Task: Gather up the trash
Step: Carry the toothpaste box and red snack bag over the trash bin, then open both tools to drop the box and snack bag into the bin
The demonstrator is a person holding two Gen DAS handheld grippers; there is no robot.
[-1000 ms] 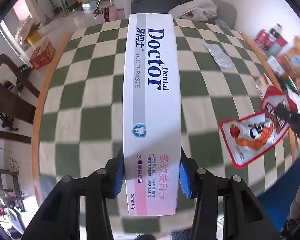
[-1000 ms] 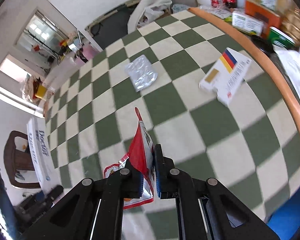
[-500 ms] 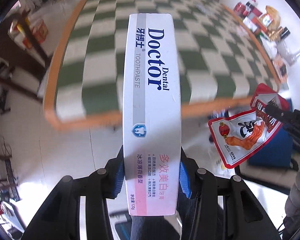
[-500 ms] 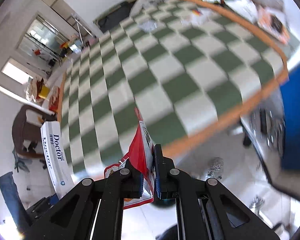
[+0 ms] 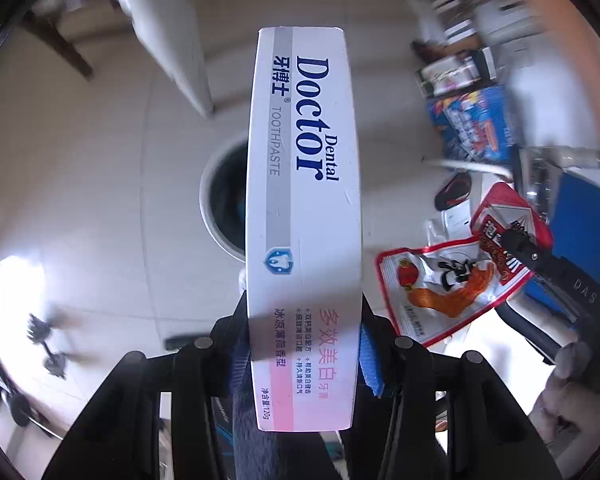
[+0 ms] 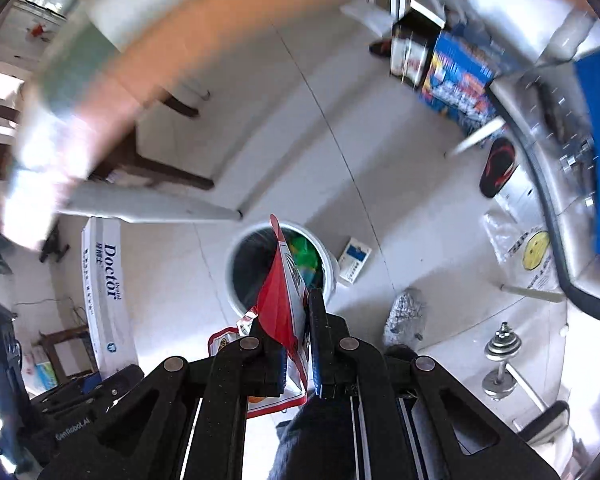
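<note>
My left gripper (image 5: pixel 302 332) is shut on a long white toothpaste box (image 5: pixel 304 184) marked "Dental Doctor", held over the floor above a white trash bin (image 5: pixel 220 204). My right gripper (image 6: pixel 298 332) is shut on a red and white snack packet (image 6: pixel 282 300), held above the same bin (image 6: pixel 236 276), which has a dark liner and some green trash inside. The packet (image 5: pixel 452 280) and right gripper also show at the right of the left wrist view. The toothpaste box (image 6: pixel 106 292) shows at the left of the right wrist view.
The orange table edge (image 6: pixel 220 12) is blurred at the top. On the floor lie a small white and blue box (image 6: pixel 354 264), a foil ball (image 6: pixel 406 316), a black slipper (image 6: pixel 498 168), a dumbbell (image 6: pixel 500 364) and a blue carton (image 6: pixel 460 76). Chair legs (image 6: pixel 160 168) stand left.
Both grippers have swung from over the checkered table down past its edge to over the floor bin, still holding the toothpaste box and the snack packet.
</note>
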